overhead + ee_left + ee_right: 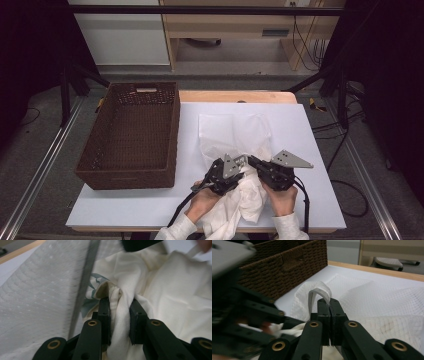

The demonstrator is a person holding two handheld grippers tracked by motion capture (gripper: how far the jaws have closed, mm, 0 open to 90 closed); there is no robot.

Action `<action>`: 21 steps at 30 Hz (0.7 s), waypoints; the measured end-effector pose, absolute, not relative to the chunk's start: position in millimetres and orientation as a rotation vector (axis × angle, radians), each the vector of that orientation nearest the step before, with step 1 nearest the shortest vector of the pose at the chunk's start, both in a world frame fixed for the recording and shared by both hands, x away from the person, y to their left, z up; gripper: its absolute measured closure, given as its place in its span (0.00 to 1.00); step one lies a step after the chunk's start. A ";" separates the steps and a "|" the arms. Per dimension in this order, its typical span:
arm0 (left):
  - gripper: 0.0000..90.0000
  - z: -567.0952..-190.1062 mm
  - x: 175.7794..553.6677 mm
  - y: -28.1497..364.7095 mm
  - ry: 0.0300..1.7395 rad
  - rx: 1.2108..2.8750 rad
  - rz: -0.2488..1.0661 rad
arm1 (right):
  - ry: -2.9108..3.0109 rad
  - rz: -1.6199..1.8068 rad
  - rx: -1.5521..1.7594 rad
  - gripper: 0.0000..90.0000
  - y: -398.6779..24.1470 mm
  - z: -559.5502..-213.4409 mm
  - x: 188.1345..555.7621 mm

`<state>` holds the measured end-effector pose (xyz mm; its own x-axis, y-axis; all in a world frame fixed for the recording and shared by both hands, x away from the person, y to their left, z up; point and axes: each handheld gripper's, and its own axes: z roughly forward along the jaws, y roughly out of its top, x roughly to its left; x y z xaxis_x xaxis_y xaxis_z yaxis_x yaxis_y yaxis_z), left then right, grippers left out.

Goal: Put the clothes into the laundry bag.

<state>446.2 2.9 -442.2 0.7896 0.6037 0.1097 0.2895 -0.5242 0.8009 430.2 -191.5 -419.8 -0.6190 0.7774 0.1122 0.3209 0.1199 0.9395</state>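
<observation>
Cream garment lies bunched at the near edge of the table, to the right of the wicker basket, with its lower part hanging over the table's front edge. White mesh bag lies flat just beyond the garment, also right of the basket, its near edge meeting the cloth. Left gripper has its jaws clamped on a gathered fold of the cream garment, cloth filling the gap between the pads; a greenish printed patch shows beside the fold. Right gripper has its jaws pressed together on a thin edge of the mesh bag, which loops up over the tips. Both grippers sit side by side over the garment, seemingly touching, though the high view is too small to confirm contact.
</observation>
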 end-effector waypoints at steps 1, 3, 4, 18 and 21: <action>0.82 -443.5 449.5 2.8 0.675 2.150 0.491 | 1.995 1.515 1.063 0.99 -191.5 -419.1 429.7; 0.81 -446.7 457.4 4.2 0.712 2.138 0.496 | 1.995 1.513 1.062 0.99 -191.8 -418.6 429.3; 0.81 -447.6 459.7 5.8 0.723 2.134 0.493 | 1.995 1.505 1.071 0.99 -192.4 -418.5 429.3; 0.23 -434.5 420.9 30.9 0.634 2.068 0.268 | 2.027 1.427 1.099 0.99 -195.9 -428.0 432.9; 0.19 -450.2 416.1 16.8 0.615 2.144 0.290 | 2.029 1.424 1.097 0.98 -194.7 -428.8 433.4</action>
